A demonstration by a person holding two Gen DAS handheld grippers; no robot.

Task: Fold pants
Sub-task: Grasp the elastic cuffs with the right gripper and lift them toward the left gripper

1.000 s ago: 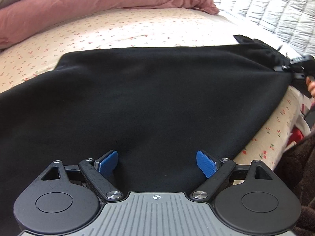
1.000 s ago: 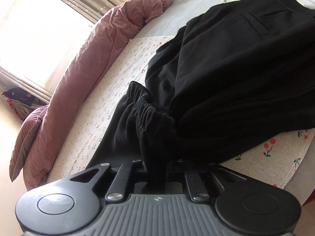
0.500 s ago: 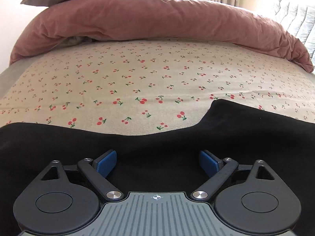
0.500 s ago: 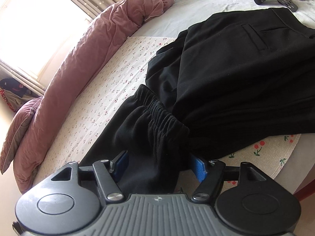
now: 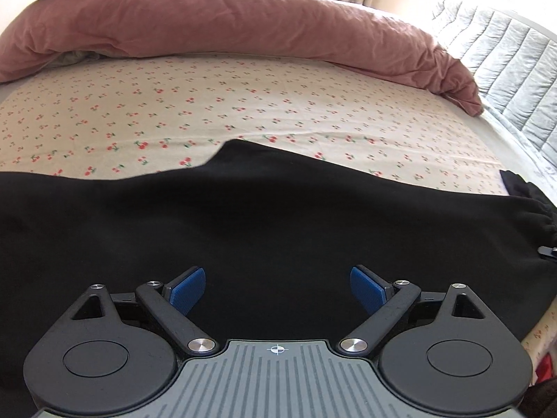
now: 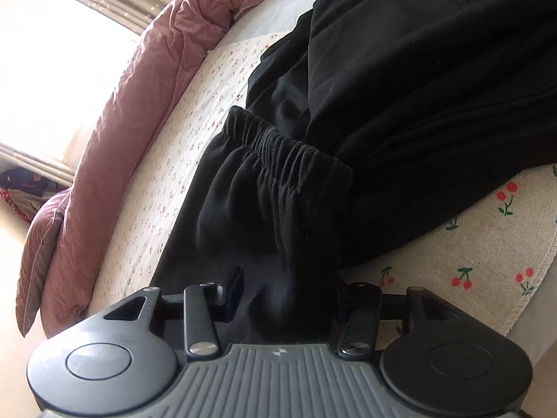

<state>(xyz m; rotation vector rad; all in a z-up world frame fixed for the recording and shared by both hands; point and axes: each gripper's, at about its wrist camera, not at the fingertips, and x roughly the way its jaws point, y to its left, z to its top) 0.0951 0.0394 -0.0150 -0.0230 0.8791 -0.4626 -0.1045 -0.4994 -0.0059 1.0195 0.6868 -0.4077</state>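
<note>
Black sweatpants [image 5: 264,216] lie spread across the cherry-print sheet [image 5: 195,104]. My left gripper [image 5: 277,291] is open, its blue pads [image 5: 186,287] wide apart just above the black cloth, holding nothing. In the right wrist view the elastic waistband [image 6: 285,153] of the pants bunches between the jaws of my right gripper [image 6: 289,292]. The jaws stand partly closed around the fabric; the right finger is hidden by cloth, so the grip is unclear.
A pink duvet [image 5: 226,24] lies rolled along the far side of the bed, also in the right wrist view [image 6: 149,80]. A pile of other black garments [image 6: 435,87] lies beside the waistband. A grey quilted headboard [image 5: 504,66] stands at right.
My right gripper opened off the waistband half a second ago, then narrowed around it again and moved closer. My left gripper swung from the pant leg towards the duvet and stays open.
</note>
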